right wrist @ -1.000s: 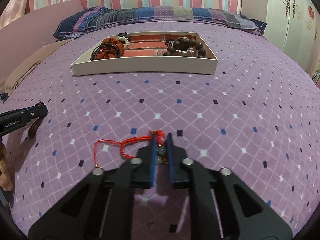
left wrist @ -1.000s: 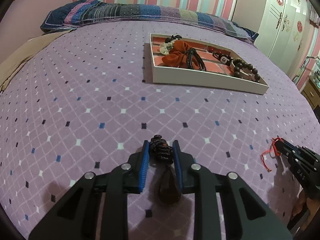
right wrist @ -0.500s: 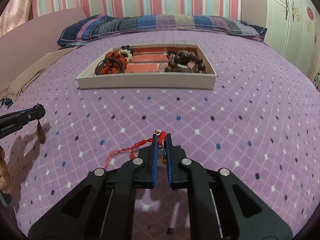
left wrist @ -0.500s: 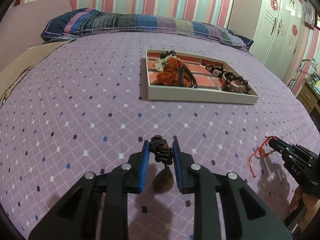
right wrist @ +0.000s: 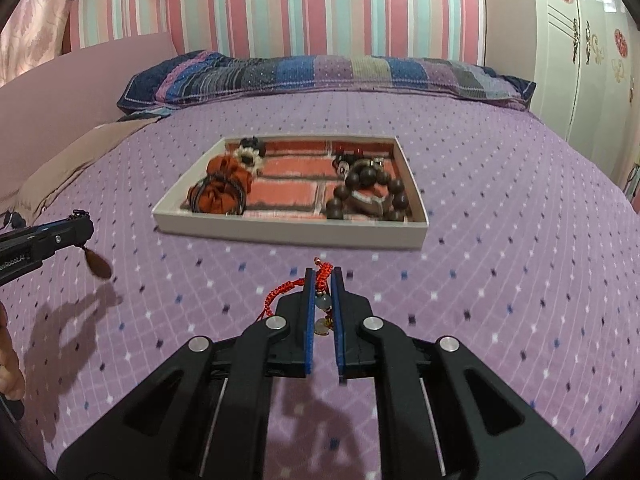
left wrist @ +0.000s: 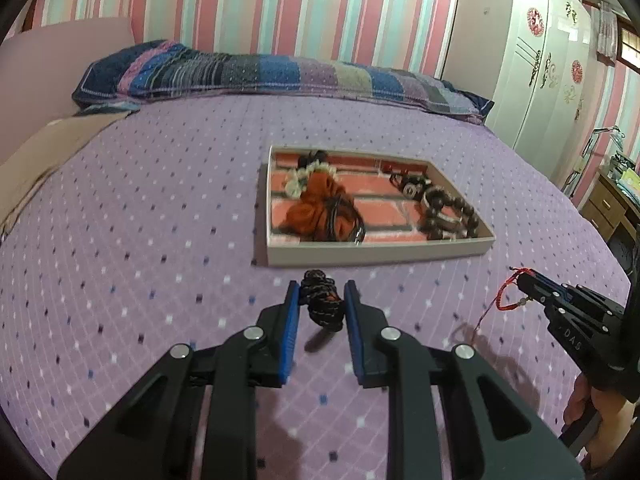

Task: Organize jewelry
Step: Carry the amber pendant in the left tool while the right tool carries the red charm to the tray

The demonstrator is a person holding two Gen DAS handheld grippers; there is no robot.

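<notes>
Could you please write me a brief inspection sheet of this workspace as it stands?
Surface: purple bedspread with a diamond pattern.
Job's things: white tray holding wooden bead bracelet and orange scrunchie.
Clutter: nothing seen.
Grippers: left gripper shut on black cord pendant; right gripper shut on red string bracelet; both carried above the bed.
Cables: nothing seen.
Surroundings: striped pillow, striped wall, white wardrobe.

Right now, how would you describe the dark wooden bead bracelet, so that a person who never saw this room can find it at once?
On the purple bedspread lies a shallow white tray with a brick-pattern bottom. The dark wooden bead bracelet rests in the tray's right part. Unlike the orange fabric scrunchie at the left, it is a ring of large, round, dark brown beads.
</notes>
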